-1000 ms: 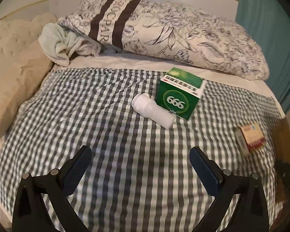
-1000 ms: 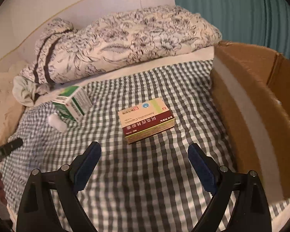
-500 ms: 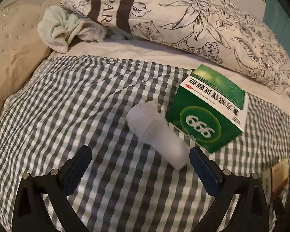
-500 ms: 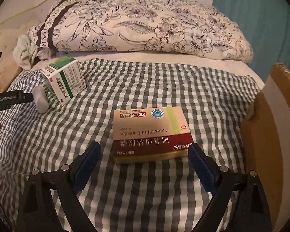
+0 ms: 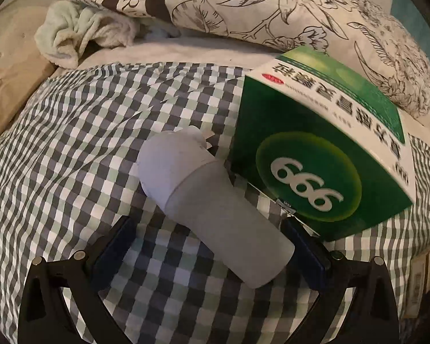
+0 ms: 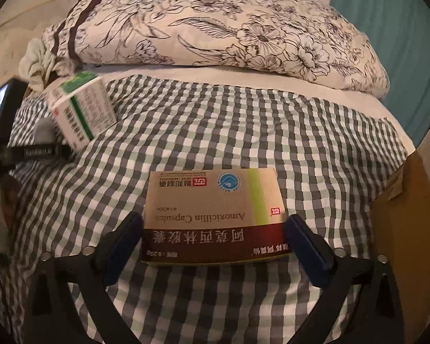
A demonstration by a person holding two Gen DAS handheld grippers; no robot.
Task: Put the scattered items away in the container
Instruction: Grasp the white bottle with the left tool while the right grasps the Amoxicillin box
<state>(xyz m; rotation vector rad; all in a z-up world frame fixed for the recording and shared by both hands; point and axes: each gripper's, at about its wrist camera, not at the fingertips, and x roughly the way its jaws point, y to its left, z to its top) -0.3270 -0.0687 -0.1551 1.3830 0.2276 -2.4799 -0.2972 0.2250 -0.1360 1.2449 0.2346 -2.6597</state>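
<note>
A white bottle [image 5: 212,209] lies on its side on the checked sheet, its cap end away from me. Its lower half sits between the fingers of my left gripper [image 5: 209,229], which is open, with a gap on the left side. A green 999 box [image 5: 315,166] stands just right of the bottle, touching it. A tan and maroon amoxicillin box [image 6: 215,215] lies flat between the fingers of my right gripper [image 6: 215,223]. Those jaws are opening, and the pads stand right at the box's short ends. The cardboard container [image 6: 410,200] is at the right edge.
A floral pillow [image 6: 215,28] and a pale green towel [image 5: 80,34] lie across the head of the bed. The green box [image 6: 80,109] and the left gripper's finger [image 6: 40,152] show at the left of the right wrist view. A teal curtain [image 6: 392,28] hangs at the right.
Both grippers came down and forward onto the bed. The bottle now lies between the left fingers, the amoxicillin box between the right ones. The right jaws spread slightly wider.
</note>
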